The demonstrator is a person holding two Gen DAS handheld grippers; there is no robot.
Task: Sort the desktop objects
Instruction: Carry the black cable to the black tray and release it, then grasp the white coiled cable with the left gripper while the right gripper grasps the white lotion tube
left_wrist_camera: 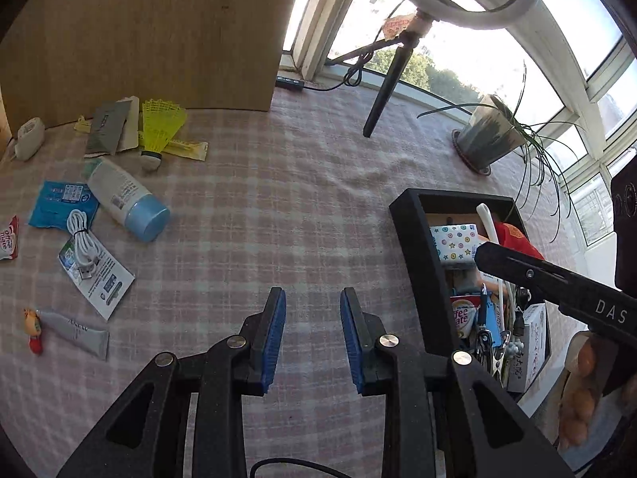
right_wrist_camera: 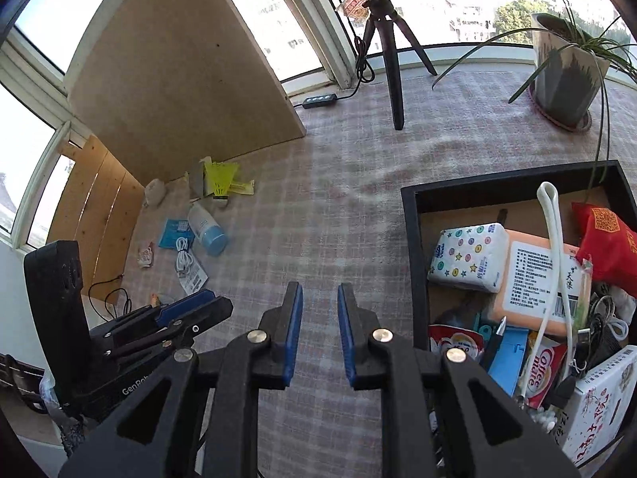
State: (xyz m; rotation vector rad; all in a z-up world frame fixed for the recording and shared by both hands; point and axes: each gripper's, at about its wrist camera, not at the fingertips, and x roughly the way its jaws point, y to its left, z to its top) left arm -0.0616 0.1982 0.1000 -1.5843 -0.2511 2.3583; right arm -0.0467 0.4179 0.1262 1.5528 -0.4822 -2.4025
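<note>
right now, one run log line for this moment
left gripper open, empty | right gripper open, empty | black box part filled | bottle on cloth

My left wrist camera is looking steeply down along my left tool [left_wrist_camera: 313,338] at the desk [left_wrist_camera: 278,219], facing its window edge from close above. My right wrist camera is riding my right tool [right_wrist_camera: 319,336], tilting down likewise and facing the same edge. Both views are sharing the black box [left_wrist_camera: 414,247] on the right, the tripod [right_wrist_camera: 394,71], the potted plant [right_wrist_camera: 565,75] and the wooden board [left_wrist_camera: 139,32].
</note>
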